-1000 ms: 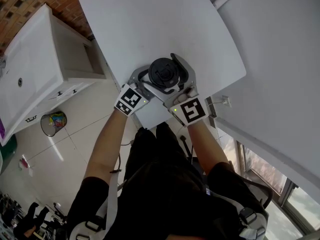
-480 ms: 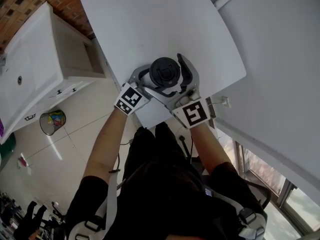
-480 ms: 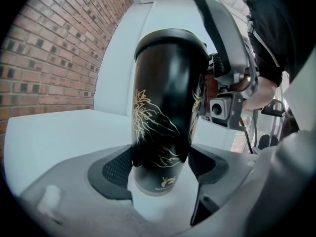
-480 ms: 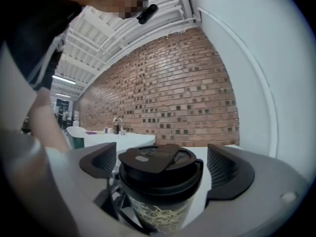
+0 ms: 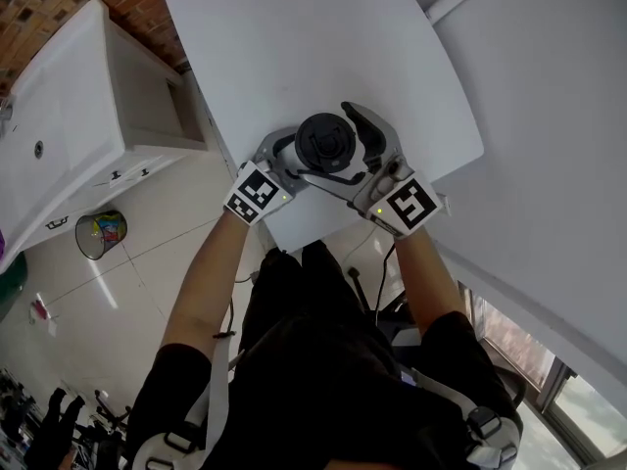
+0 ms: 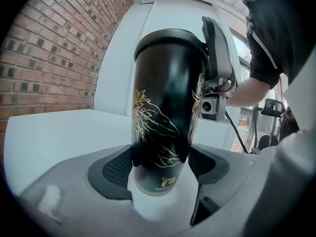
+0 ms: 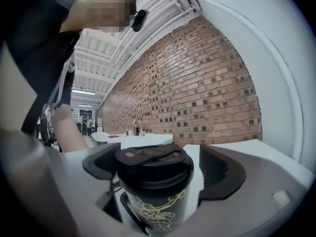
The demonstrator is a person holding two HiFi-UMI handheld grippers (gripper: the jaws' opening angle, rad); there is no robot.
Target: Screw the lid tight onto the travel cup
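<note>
Our left tool (image 6: 159,168) clamps the cup (image 6: 163,102) low on its body, upright over the near edge of the bench (image 5: 294,37). Our right tool (image 7: 160,171) stands wide around the lid (image 7: 153,159). Its jaws have just been closing, and one pad is clear of the lid.

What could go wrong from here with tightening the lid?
The jaws of the right gripper have just been closing around the lid, but a gap shows on one side; turning now could slip. The left gripper clamps the travel cup low, so torque at the top might tilt or twist it.
</note>
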